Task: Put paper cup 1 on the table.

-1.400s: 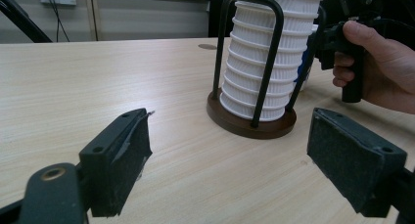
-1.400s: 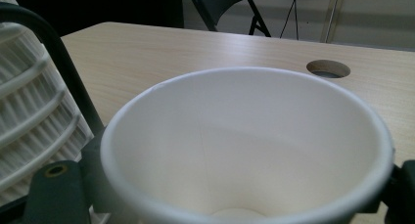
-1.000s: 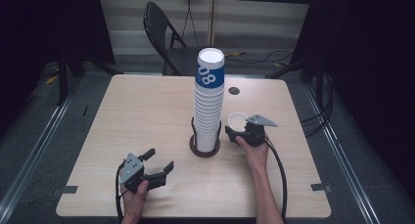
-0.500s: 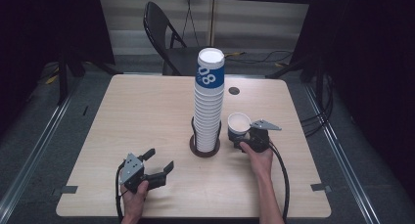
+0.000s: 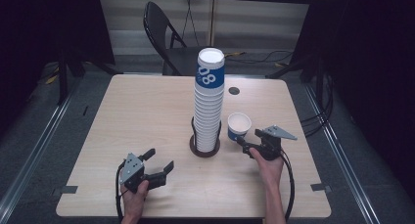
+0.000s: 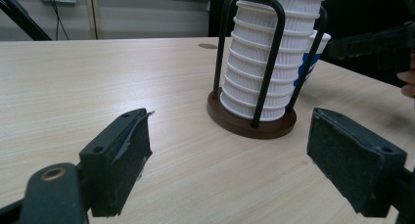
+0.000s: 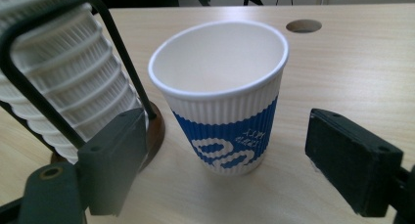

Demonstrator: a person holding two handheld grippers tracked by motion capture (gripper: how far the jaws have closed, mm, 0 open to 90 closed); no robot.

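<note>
A tall stack of white ribbed paper cups [image 5: 209, 101], the top one with a blue band, stands in a black wire holder on a round brown base [image 5: 204, 149] at mid-table. A single white-and-blue cup [image 5: 239, 126] stands upright on the table just right of the stack. My right gripper [image 5: 243, 143] sits just in front of it, open, with the cup [image 7: 222, 97] just beyond its spread jaws and untouched. My left gripper [image 5: 159, 161] rests open near the front left, facing the stack [image 6: 266, 62] with nothing between its pads [image 6: 120, 158].
The wooden table [image 5: 147, 111] has a round cable hole [image 5: 234, 90] behind the stack. A black folding chair [image 5: 164, 35] stands past the far edge. Metal rails run along the floor on both sides.
My right gripper has drawn back toward the near edge, away from the single cup, which now stands free on the table. The left gripper has not moved.
</note>
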